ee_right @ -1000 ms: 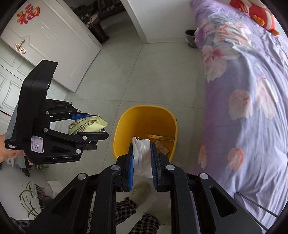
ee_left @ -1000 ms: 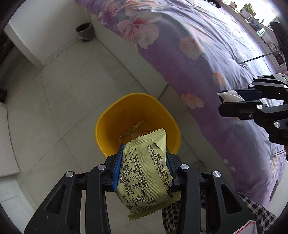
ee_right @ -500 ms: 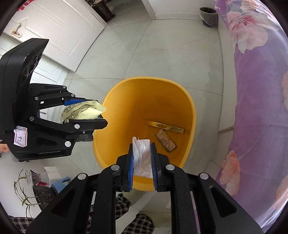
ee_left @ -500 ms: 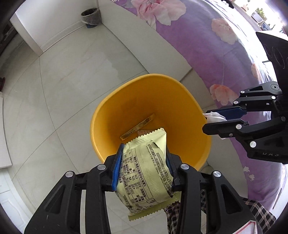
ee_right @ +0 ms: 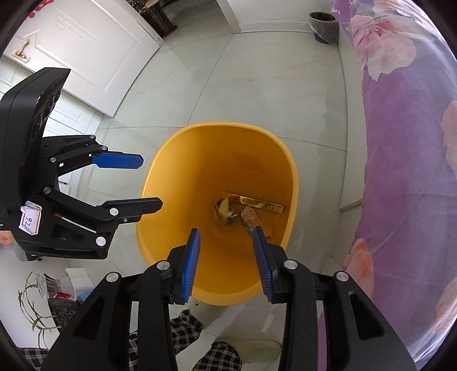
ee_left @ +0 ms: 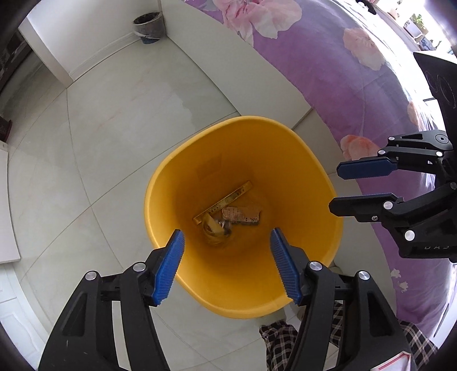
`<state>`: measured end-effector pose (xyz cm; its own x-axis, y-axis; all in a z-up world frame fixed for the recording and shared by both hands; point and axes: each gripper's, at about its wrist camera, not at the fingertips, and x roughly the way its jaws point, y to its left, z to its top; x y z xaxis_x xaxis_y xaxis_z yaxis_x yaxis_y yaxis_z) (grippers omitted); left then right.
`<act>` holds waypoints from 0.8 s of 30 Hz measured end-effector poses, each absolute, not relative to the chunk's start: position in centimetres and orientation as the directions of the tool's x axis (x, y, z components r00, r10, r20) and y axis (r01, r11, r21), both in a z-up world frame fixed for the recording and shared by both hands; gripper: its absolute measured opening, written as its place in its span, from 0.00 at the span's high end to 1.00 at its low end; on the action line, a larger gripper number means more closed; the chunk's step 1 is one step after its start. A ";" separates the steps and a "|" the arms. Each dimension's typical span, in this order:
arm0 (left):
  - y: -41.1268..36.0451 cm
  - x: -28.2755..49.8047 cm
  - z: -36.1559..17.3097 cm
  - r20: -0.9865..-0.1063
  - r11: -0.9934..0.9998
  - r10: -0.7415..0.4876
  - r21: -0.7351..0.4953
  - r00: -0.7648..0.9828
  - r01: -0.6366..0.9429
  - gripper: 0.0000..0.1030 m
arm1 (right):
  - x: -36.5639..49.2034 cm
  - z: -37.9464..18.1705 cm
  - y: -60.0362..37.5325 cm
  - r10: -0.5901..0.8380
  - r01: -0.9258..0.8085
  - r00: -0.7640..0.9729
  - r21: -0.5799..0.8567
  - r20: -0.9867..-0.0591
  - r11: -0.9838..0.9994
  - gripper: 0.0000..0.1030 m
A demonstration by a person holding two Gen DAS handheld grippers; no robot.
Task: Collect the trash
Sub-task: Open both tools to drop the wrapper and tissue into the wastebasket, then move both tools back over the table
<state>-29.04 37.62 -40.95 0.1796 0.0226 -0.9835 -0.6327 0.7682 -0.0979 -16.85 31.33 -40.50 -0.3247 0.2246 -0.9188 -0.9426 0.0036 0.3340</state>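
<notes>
I count one yellow bin (ee_left: 300,177), straight ahead at twelve o'clock. Inside it lie three pieces of trash that I can tell apart: one long gold strip (ee_left: 224,202), one printed wrapper (ee_left: 241,214) and one blurred yellow packet (ee_left: 213,227). I have two grippers, my left gripper (ee_left: 227,264) and my right gripper (ee_right: 227,261), each with two blue-padded fingers (ee_left: 168,266). One small dark bin (ee_left: 148,27) stands far off at eleven o'clock, and one bed (ee_left: 328,71) runs along at two o'clock.
</notes>
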 end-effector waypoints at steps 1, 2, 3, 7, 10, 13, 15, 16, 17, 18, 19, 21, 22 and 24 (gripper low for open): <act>37.6 -29.0 -40.7 -0.984 0.767 0.025 -0.095 0.178 -0.634 0.40 | -16.9 -40.2 31.2 0.226 -0.944 -0.322 0.331 -0.919 0.003 0.62; 37.6 -29.0 -40.4 -0.984 0.768 0.028 -0.091 0.176 -0.634 0.40 | -16.9 -40.0 31.2 0.226 -0.944 -0.321 0.330 -0.920 0.002 0.62; 37.5 -29.0 -40.1 -0.984 0.768 0.031 -0.089 0.175 -0.634 0.40 | -16.9 -39.7 31.1 0.226 -0.944 -0.321 0.330 -0.920 0.002 0.62; 37.1 -29.2 -38.4 -0.984 0.769 0.045 -0.075 0.170 -0.635 0.40 | -17.0 -37.8 30.5 0.238 -0.946 -0.314 0.324 -0.919 0.004 0.61; 36.7 -29.6 -36.5 -0.984 0.761 0.052 -0.072 0.171 -0.644 0.40 | -16.9 -35.7 30.1 0.258 -0.946 -0.309 0.324 -0.915 0.015 0.61; 36.3 -30.0 -34.0 -0.982 0.756 0.061 -0.072 0.179 -0.651 0.40 | -17.0 -32.8 29.3 0.287 -0.946 -0.301 0.322 -0.909 0.029 0.60; 36.0 -30.4 -32.3 -0.980 0.754 0.057 -0.084 0.193 -0.651 0.40 | -17.2 -30.7 28.5 0.308 -0.947 -0.292 0.320 -0.905 0.042 0.60; 35.8 -30.5 -31.3 -0.978 0.756 0.062 -0.083 0.198 -0.649 0.39 | -17.3 -29.5 28.1 0.322 -0.946 -0.288 0.320 -0.902 0.050 0.60; 35.4 -30.6 -30.4 -0.977 0.760 0.069 -0.079 0.202 -0.645 0.39 | -17.5 -28.4 27.6 0.335 -0.946 -0.283 0.319 -0.899 0.057 0.60; 35.1 -30.6 -29.5 -0.976 0.764 0.075 -0.077 0.207 -0.641 0.39 | -17.5 -27.3 27.0 0.350 -0.946 -0.276 0.317 -0.895 0.064 0.59; 34.9 -30.7 -28.6 -0.974 0.766 0.078 -0.078 0.213 -0.638 0.39 | -17.6 -26.2 26.6 0.365 -0.947 -0.267 0.312 -0.892 0.071 0.59; 34.3 -30.9 -26.7 -0.970 0.776 0.086 -0.078 0.228 -0.626 0.39 | -17.8 -23.9 25.4 0.393 -0.949 -0.245 0.303 -0.886 0.091 0.59; 34.1 -30.8 -25.7 -0.968 0.782 0.094 -0.074 0.234 -0.619 0.39 | -17.8 -22.6 24.7 0.411 -0.949 -0.233 0.299 -0.881 0.103 0.59; 33.1 -30.5 -23.9 -0.963 0.796 0.102 -0.071 0.250 -0.601 0.39 | -17.7 -20.6 23.1 0.440 -0.951 -0.197 0.281 -0.876 0.132 0.59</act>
